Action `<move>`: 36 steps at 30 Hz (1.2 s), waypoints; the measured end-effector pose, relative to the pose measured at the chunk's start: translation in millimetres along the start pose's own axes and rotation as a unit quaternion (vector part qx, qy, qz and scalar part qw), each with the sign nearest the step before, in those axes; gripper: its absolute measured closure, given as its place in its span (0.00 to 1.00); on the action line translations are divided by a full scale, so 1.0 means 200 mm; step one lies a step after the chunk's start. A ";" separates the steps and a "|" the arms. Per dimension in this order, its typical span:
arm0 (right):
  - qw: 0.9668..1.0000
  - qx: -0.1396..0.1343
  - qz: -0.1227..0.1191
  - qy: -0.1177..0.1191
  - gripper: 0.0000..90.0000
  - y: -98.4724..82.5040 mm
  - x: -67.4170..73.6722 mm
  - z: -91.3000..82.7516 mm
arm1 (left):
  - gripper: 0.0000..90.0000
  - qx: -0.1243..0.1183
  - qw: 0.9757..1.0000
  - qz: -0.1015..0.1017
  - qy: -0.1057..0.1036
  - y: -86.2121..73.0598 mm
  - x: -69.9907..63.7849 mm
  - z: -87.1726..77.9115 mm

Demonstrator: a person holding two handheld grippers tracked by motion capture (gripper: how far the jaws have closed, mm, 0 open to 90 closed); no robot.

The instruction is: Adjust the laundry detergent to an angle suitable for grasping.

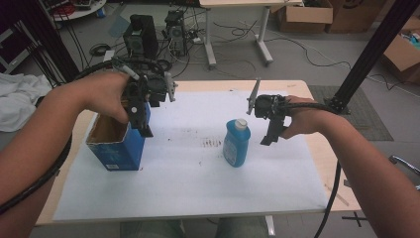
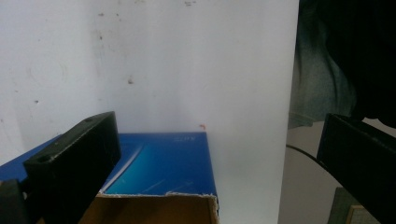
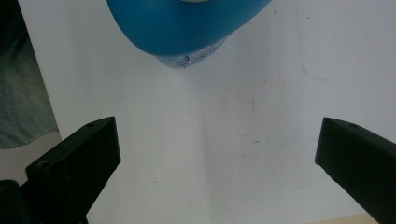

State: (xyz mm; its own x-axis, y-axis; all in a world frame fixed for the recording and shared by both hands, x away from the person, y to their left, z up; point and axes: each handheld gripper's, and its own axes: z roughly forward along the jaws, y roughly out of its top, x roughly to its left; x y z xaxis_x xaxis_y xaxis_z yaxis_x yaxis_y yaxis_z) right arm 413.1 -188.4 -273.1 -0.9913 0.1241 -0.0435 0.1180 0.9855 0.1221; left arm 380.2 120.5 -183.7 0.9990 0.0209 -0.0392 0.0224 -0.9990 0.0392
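The white sheet (image 1: 188, 183) covers the table. On it, left of the bottle, stands the open blue box (image 1: 116, 148), empty as far as I see. The blue bottle (image 1: 236, 144) stands upright mid-sheet, untouched. My left gripper (image 1: 143, 121) hovers over the box, my right gripper (image 1: 271, 134) beside the bottle, both spread wide, holding nothing. Grasping and boxing remain, I judge.

White sheet (image 1: 188, 183) covers table (image 1: 327, 148); cardboard boxes (image 1: 304, 15) behind.

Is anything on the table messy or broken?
Yes. The white paper sheet has small brownish stains near the upright blue plastic bottle, and the open blue cardboard box has a ragged, torn top edge, seen in the left gripper view.
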 end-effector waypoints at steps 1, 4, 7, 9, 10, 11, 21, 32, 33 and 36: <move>1.000 -0.001 0.001 0.001 0.00 0.00 0.00 0.00 | 0.00 0.000 1.000 0.000 0.001 0.00 0.00 0.00; 1.000 -0.001 0.001 0.001 0.00 0.00 0.00 -0.01 | 0.00 -0.002 1.000 0.002 0.000 0.00 0.00 -0.01; 1.000 -0.001 0.001 0.003 0.00 -0.01 0.00 -0.01 | 0.00 -0.002 1.000 -0.003 0.000 -0.01 -0.01 -0.01; 1.000 0.003 0.000 0.003 0.00 -0.02 -0.01 -0.01 | 0.00 -0.003 1.000 -0.008 0.000 -0.01 -0.01 -0.01; 1.000 0.003 0.000 0.002 0.00 -0.02 -0.01 -0.01 | 0.00 -0.005 1.000 -0.010 0.000 -0.02 0.00 0.00; 1.000 0.000 -0.001 0.003 0.00 -0.03 -0.01 -0.02 | 0.00 -0.004 1.000 -0.010 -0.002 -0.02 0.00 0.00; 1.000 -0.004 -0.006 0.003 0.00 -0.02 -0.01 -0.02 | 0.00 -0.002 1.000 -0.011 0.000 -0.01 0.00 0.00; 1.000 -0.002 -0.007 0.001 0.00 -0.02 0.00 -0.04 | 0.00 -0.006 1.000 -0.013 0.000 -0.02 -0.01 0.02; 1.000 -0.003 -0.008 0.001 0.00 -0.01 0.00 -0.03 | 0.00 -0.003 1.000 -0.015 0.001 -0.02 -0.01 0.02; 1.000 -0.004 -0.008 0.002 0.00 -0.01 0.00 -0.03 | 0.00 -0.005 1.000 -0.013 0.004 -0.01 0.00 0.00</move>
State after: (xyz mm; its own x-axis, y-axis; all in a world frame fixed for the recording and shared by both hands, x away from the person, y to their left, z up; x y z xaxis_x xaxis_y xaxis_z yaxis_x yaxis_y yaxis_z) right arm 412.0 -190.6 -266.8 -0.9933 0.1075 -0.0419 0.1013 0.9864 0.1294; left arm 379.2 123.4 -184.8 0.9984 0.0477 -0.0318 0.0492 -0.9976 0.0478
